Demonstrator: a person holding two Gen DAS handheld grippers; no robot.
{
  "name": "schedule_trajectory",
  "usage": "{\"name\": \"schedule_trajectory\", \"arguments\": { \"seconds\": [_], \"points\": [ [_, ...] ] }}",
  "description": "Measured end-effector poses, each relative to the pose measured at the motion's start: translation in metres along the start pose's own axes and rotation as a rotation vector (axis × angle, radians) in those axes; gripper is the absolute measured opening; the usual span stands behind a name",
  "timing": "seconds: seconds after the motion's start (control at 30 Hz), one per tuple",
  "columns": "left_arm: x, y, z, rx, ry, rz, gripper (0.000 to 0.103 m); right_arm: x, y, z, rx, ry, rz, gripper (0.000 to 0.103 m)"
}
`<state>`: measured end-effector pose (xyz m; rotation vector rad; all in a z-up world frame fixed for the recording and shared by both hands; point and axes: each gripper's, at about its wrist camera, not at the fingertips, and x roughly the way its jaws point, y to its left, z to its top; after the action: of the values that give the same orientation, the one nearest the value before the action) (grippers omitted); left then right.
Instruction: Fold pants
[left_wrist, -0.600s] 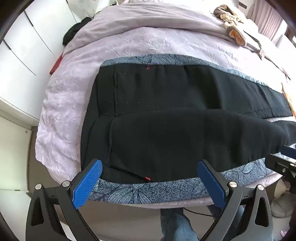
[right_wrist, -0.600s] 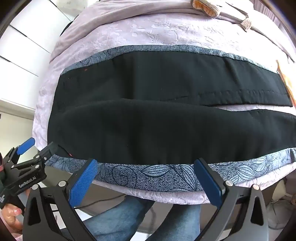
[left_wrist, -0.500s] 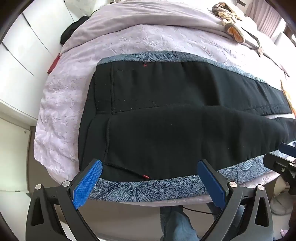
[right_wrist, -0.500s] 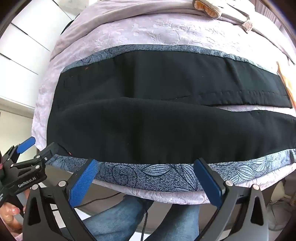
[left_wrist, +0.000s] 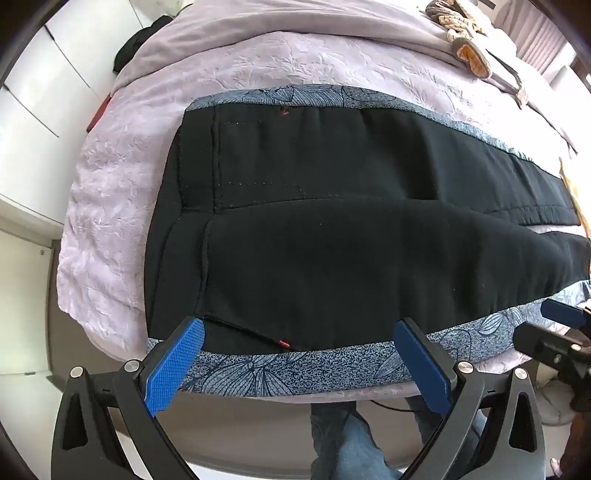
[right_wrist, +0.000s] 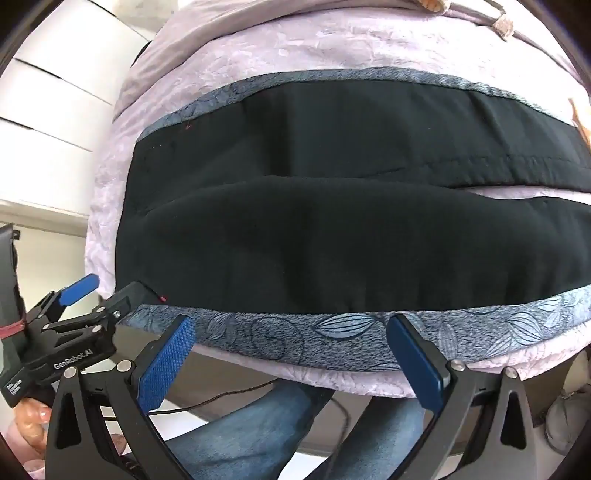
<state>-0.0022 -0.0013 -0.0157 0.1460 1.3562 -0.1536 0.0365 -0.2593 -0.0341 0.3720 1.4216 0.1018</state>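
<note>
Black pants (left_wrist: 332, 229) lie spread flat on a bed, waistband at the left, both legs running to the right; they also show in the right wrist view (right_wrist: 332, 221). A grey-blue leaf-patterned cloth (left_wrist: 295, 369) lies under them. My left gripper (left_wrist: 299, 350) is open and empty, hovering at the near edge by the waist end. My right gripper (right_wrist: 291, 343) is open and empty, hovering at the near edge by the leg. The left gripper also shows at the left of the right wrist view (right_wrist: 99, 295).
A pale lilac bedspread (left_wrist: 110, 192) covers the bed. White cabinets (left_wrist: 33, 92) stand at the left. A dark garment (left_wrist: 136, 40) and gloves (left_wrist: 461, 26) lie at the far side. The person's jeans-clad legs (right_wrist: 277, 424) stand below the bed edge.
Both grippers have moved in closer to the near edge of the pants and lower. Both jaws stay open. The pants have not moved.
</note>
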Motion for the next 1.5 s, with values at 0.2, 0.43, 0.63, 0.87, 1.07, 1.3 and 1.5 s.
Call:
{"name": "schedule_trajectory", "arguments": {
  "seconds": [0.2,0.43,0.63,0.87,1.07,1.3,1.5],
  "points": [
    [0.001,0.001,0.004,0.005,0.008,0.024,0.103,0.008,0.007,0.004,-0.032,0.051,-0.088,0.103],
    [0.005,0.008,0.008,-0.012,0.016,0.049,0.103,0.001,0.000,0.004,-0.011,0.042,-0.113,0.103],
    [0.002,0.005,0.010,0.006,0.004,0.050,0.103,-0.003,0.000,0.006,-0.006,0.036,-0.133,0.103],
    [0.001,0.004,0.011,0.012,0.004,0.055,0.103,-0.005,0.002,0.006,-0.012,0.033,-0.154,0.103],
    [-0.001,0.006,0.010,0.004,-0.001,0.059,0.103,-0.004,0.009,0.007,-0.032,0.025,-0.174,0.103],
    [-0.001,0.007,0.009,0.006,-0.001,0.064,0.103,-0.006,0.012,0.006,-0.055,0.014,-0.184,0.103],
    [-0.003,0.005,0.008,0.014,-0.005,0.070,0.103,-0.008,0.011,0.005,-0.054,0.009,-0.184,0.103]
  ]
}}
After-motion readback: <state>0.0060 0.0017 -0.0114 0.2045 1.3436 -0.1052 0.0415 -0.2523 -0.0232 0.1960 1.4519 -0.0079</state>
